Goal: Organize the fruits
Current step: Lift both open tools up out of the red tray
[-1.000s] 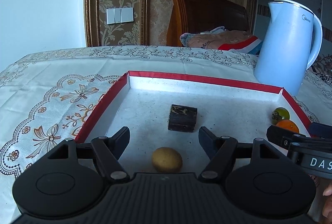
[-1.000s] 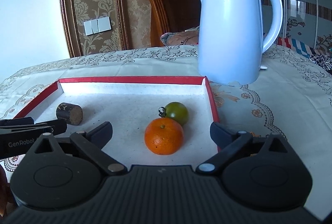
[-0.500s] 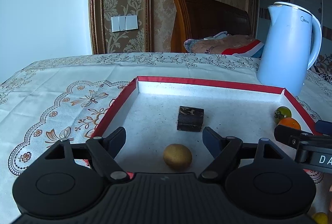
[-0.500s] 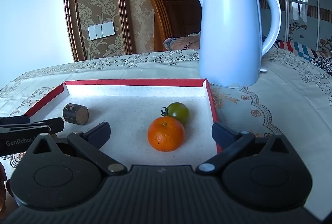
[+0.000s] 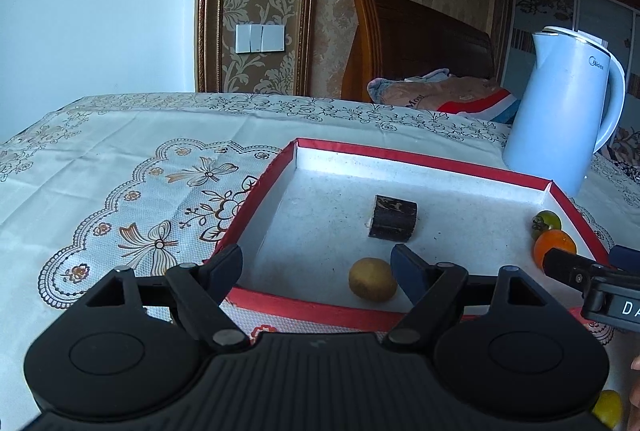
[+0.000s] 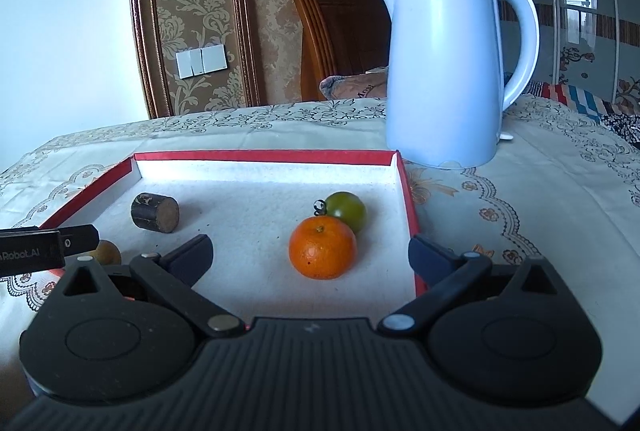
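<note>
A red-rimmed tray (image 5: 304,305) (image 6: 406,191) lies on the table. In it are a yellow-brown round fruit (image 5: 372,279) (image 6: 106,251), a dark cylinder piece (image 5: 394,218) (image 6: 155,212), an orange (image 6: 322,247) (image 5: 554,245) and a green tomato (image 6: 346,210) (image 5: 547,220). My left gripper (image 5: 318,265) is open and empty over the tray's near left corner, the yellow-brown fruit just inside its right finger. My right gripper (image 6: 310,255) is open and empty, with the orange between its fingers. A small yellow fruit (image 5: 608,405) lies outside the tray at bottom right.
A pale blue kettle (image 6: 448,71) (image 5: 560,111) stands just behind the tray's far right corner. A patterned tablecloth (image 5: 120,191) covers the table. A wooden chair with a cushion (image 5: 436,91) stands beyond the far edge.
My left gripper has pulled back and to the left; the yellow-brown fruit now sits by its right finger instead of centred. My right gripper has drawn back slightly. The fruits have not moved.
</note>
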`<action>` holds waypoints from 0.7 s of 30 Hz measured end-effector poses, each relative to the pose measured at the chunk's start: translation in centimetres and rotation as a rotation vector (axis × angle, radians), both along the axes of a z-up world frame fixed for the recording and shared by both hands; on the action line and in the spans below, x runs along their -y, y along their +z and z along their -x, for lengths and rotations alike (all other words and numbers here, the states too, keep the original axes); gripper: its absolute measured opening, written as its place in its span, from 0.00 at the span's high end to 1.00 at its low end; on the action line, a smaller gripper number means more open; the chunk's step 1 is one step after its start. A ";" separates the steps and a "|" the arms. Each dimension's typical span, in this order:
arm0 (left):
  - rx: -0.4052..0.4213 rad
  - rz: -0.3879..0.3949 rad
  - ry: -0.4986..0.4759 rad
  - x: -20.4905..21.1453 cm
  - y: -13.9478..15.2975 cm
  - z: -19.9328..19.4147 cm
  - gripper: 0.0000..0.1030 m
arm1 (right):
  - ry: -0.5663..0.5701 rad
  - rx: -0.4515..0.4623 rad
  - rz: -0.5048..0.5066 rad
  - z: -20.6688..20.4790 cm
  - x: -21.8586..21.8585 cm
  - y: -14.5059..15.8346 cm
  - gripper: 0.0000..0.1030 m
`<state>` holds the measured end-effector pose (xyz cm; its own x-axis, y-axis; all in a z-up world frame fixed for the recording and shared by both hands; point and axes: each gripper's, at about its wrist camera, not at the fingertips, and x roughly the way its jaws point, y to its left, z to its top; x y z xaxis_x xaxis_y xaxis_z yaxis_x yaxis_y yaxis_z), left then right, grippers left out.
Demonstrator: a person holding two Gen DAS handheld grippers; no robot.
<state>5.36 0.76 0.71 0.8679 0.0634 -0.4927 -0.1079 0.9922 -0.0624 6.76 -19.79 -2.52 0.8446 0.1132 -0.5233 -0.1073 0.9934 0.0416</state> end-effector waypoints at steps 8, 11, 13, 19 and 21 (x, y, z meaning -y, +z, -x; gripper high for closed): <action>0.017 -0.037 -0.039 0.1 0.1 2.2 0.21 | -0.030 -0.007 -0.030 0.8 0.9 0.2 0.00; 0.017 -0.050 -0.056 0.0 -0.2 3.2 0.21 | -0.056 -0.025 -0.061 0.5 1.6 0.1 0.00; 0.019 -0.053 -0.068 -0.3 -0.3 3.9 0.21 | -0.061 -0.031 -0.082 0.5 2.0 0.1 0.00; 0.003 -0.005 -0.087 -1.6 -0.5 5.3 0.21 | -0.062 -0.031 -0.086 1.2 2.1 0.1 0.00; -0.004 0.000 -0.093 -1.8 -0.6 5.5 0.21 | -0.063 -0.031 -0.099 1.6 2.4 0.2 0.00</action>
<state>-0.11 2.56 0.14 0.8678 -0.0179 -0.4965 -0.0151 0.9979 -0.0623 5.14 -22.19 -2.34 0.8353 0.1127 -0.5382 -0.0417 0.9889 0.1423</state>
